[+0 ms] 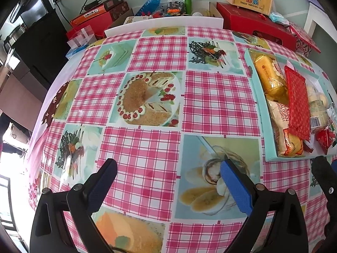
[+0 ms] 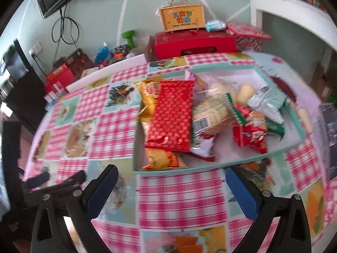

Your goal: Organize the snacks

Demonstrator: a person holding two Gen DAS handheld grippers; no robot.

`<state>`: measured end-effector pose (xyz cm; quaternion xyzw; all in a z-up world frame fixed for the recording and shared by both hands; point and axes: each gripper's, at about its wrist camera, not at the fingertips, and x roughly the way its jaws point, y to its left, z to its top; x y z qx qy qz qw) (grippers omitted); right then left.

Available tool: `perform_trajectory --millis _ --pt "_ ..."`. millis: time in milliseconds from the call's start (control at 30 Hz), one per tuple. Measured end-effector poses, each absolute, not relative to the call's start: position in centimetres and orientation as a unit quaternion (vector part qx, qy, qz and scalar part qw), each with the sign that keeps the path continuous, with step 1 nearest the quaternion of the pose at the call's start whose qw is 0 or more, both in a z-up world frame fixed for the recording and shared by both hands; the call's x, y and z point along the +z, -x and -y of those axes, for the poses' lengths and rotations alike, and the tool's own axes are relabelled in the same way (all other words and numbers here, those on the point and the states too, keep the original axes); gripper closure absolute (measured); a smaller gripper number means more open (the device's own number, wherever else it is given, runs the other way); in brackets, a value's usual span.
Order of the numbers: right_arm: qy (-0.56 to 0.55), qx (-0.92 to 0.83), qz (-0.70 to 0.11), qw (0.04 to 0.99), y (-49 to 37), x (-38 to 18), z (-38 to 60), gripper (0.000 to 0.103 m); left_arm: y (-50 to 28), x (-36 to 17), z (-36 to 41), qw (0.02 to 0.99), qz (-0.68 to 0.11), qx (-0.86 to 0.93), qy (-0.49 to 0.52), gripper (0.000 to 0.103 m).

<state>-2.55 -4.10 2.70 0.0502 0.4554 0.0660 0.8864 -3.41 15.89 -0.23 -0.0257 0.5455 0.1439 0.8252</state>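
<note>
Snacks fill a shallow teal-rimmed tray (image 2: 210,167) on the pink checked tablecloth (image 1: 147,154), at the table's right side. Left gripper (image 1: 168,181) hovers over bare cloth left of the tray, its blue-padded fingers (image 1: 236,187) spread wide and gripping nothing. Right gripper (image 2: 171,187) sits just short of the tray's near rim, likewise wide open and empty. Inside the tray, a red patterned packet (image 2: 171,116) lies across yellow cake wraps (image 2: 147,97), with a red-and-green pouch (image 2: 250,128) further right.
</note>
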Motion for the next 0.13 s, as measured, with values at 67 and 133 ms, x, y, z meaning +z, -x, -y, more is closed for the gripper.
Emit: perform_trajectory --millis 67,133 --pt "-0.050 0.064 -0.453 0.888 2.62 2.69 4.04 0.000 3.39 -0.24 -15.87 0.825 -0.545 0.144 0.026 0.005" --pt "-0.031 0.052 -0.453 0.889 2.57 2.66 3.92 0.000 3.44 -0.23 -15.92 0.826 -0.545 0.143 0.027 0.005"
